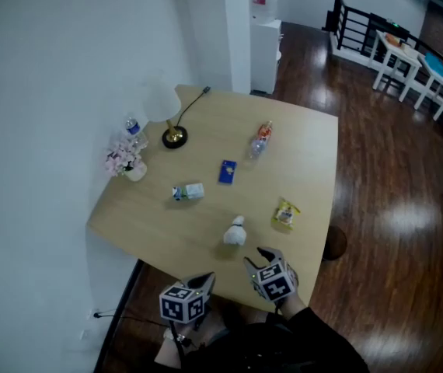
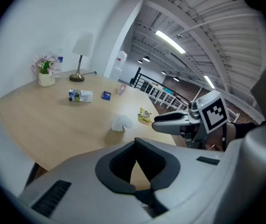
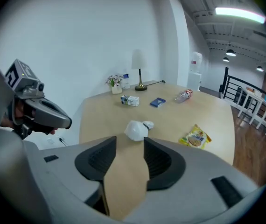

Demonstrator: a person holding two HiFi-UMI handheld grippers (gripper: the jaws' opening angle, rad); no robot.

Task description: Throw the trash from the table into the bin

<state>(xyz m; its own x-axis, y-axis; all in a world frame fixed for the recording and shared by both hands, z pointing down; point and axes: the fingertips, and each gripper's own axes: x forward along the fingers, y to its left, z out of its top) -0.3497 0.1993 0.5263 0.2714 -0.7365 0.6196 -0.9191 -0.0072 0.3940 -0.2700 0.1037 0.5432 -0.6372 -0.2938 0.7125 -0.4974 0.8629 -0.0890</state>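
Trash lies on the light wooden table (image 1: pixel 307 142): a crumpled white paper (image 1: pixel 235 231), a yellow snack packet (image 1: pixel 285 214), a small carton (image 1: pixel 188 192), a blue packet (image 1: pixel 227 171) and a clear plastic bottle (image 1: pixel 261 139). Both grippers hang at the near edge. My right gripper (image 3: pixel 129 141) is open and empty, with the crumpled paper (image 3: pixel 136 129) just ahead of its jaws and the snack packet (image 3: pixel 196 137) to the right. My left gripper (image 2: pixel 135 143) is shut with nothing in it, left of the paper (image 2: pixel 121 122). No bin is in any view.
A desk lamp (image 1: pixel 173 134), a vase of pink flowers (image 1: pixel 127 162) and a water bottle (image 1: pixel 132 125) stand by the wall. Beyond the table are a water dispenser (image 1: pixel 265 33), a railing and white chairs (image 1: pixel 420 72). A round stool (image 1: pixel 334 243) sits by the table's right edge.
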